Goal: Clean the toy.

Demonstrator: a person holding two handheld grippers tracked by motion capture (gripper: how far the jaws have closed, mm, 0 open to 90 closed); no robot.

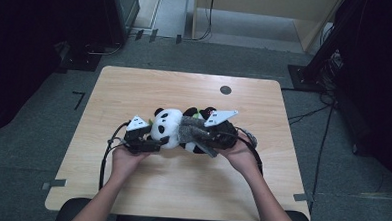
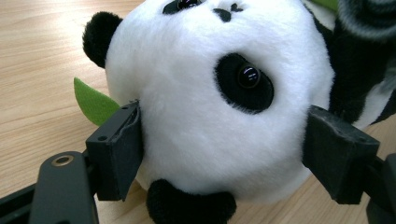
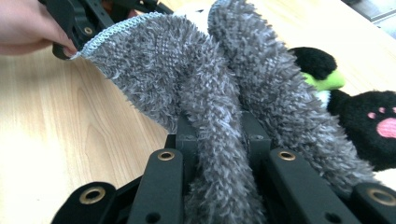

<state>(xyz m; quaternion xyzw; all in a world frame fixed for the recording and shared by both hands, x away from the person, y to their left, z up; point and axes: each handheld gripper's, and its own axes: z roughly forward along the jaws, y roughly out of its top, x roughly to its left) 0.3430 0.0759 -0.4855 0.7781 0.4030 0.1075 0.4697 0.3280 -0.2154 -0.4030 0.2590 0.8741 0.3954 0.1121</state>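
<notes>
— On the desk (image 1: 135,88), near the middle, lies the panda plush (image 1: 169,128). Why do I keep the left gripper (image 1: 150,140) on its head?

— To anchor it, I think. Its jaws stand wide, but they press both sides of the white head, so the toy cannot slide while the other hand works.

— And the right gripper (image 1: 210,140)?

— Its jaws are almost together, clamped on the grey fuzzy cloth (image 3: 219,140), which drapes over the panda's body.

— What do the gripper views add?

— The left gripper view shows the pads sinking into the plush and a green leaf (image 2: 93,100) behind. The right gripper view shows the cloth's stitched edge and a pink paw (image 3: 385,126).
</notes>
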